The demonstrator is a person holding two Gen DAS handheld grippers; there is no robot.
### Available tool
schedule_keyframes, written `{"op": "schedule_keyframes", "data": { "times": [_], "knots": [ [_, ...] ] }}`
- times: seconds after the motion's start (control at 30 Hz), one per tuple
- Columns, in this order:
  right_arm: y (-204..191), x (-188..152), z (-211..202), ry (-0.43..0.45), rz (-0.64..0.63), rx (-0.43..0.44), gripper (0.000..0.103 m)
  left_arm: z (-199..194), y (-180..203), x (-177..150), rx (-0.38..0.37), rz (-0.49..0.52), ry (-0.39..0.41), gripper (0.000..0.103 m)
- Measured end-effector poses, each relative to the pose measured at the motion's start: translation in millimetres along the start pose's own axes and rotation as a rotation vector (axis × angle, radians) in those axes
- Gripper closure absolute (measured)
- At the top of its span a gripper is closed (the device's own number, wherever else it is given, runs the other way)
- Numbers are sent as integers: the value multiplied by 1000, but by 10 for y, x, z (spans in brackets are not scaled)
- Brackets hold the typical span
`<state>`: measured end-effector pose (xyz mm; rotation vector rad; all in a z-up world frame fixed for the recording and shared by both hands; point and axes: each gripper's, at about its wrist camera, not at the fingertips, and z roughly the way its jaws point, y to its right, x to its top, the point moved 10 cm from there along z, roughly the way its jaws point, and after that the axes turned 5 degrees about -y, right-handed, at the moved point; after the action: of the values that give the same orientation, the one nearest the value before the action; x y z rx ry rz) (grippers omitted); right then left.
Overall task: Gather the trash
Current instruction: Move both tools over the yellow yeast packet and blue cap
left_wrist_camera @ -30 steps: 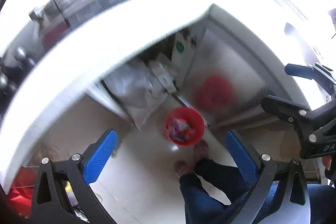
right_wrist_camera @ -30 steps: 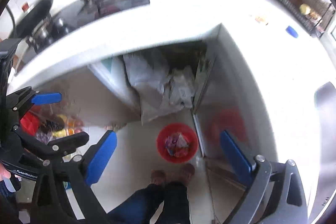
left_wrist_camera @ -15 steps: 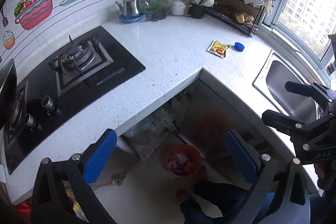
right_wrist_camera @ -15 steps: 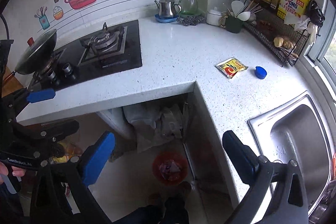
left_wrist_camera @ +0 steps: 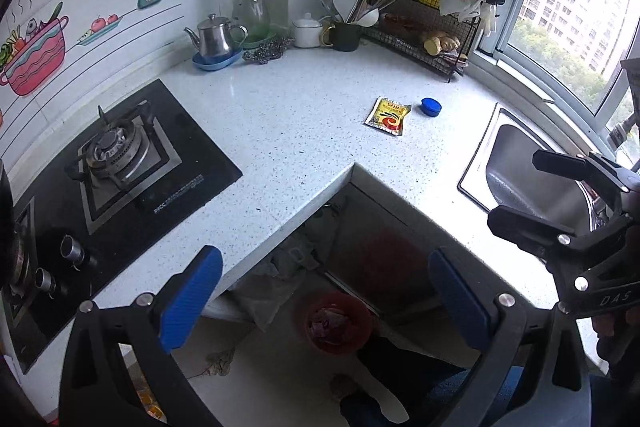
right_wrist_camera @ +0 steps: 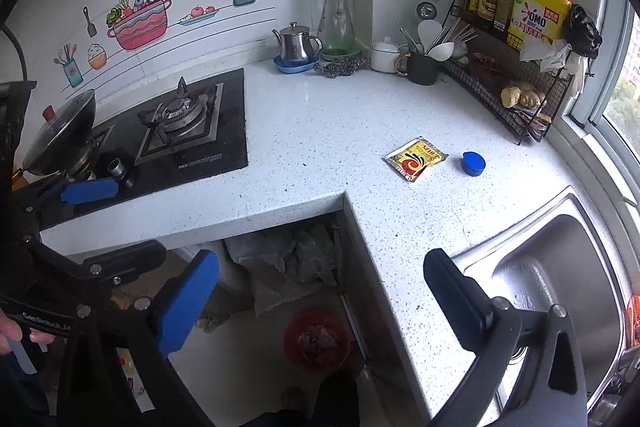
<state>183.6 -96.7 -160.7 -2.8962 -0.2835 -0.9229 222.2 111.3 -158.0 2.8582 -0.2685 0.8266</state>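
Note:
A yellow and red sachet [left_wrist_camera: 387, 115] lies flat on the white speckled countertop [left_wrist_camera: 296, 131], with a blue cap [left_wrist_camera: 431, 106] just right of it. Both also show in the right wrist view: the sachet [right_wrist_camera: 416, 159] and the cap [right_wrist_camera: 472, 163]. A red trash bin [left_wrist_camera: 338, 323] with wrappers inside stands on the floor below the counter corner; it shows in the right wrist view [right_wrist_camera: 317, 342] too. My left gripper [left_wrist_camera: 324, 295] is open and empty, held high over the counter's inner corner. My right gripper [right_wrist_camera: 320, 303] is open and empty beside it.
A gas hob [left_wrist_camera: 120, 163] sits at the left with a lidded pan [right_wrist_camera: 60, 135]. A steel sink [right_wrist_camera: 560, 279] is at the right. A kettle [left_wrist_camera: 214, 39], glass jug [left_wrist_camera: 250, 3], utensil cup [left_wrist_camera: 344, 35] and wire rack [left_wrist_camera: 424, 43] line the back. Crumpled bags [right_wrist_camera: 288, 267] fill the open cabinet.
Both grippers have risen and tilted up from looking down at the bin and floor to looking across the countertop. The sachet and cap have come into view. Both jaws stay open.

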Motion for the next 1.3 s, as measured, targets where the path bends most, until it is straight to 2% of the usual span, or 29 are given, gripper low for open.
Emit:
{"op": "schedule_keyframes", "data": {
  "times": [0.33, 0.8, 1.1, 1.3],
  "knots": [
    [342, 315, 232, -13, 19, -2, 1, 415, 107, 585, 12, 31, -23, 1],
    [1197, 807, 581, -41, 108, -18, 1, 1113, 532, 1529, -6, 101, -108, 1],
    [1785, 829, 962, -110, 184, -22, 1, 1798, 872, 1818, -42, 145, -213, 1],
    [2092, 800, 1252, -156, 214, -47, 1, 2259, 941, 1933, 21, 158, -257, 1]
  ]
}}
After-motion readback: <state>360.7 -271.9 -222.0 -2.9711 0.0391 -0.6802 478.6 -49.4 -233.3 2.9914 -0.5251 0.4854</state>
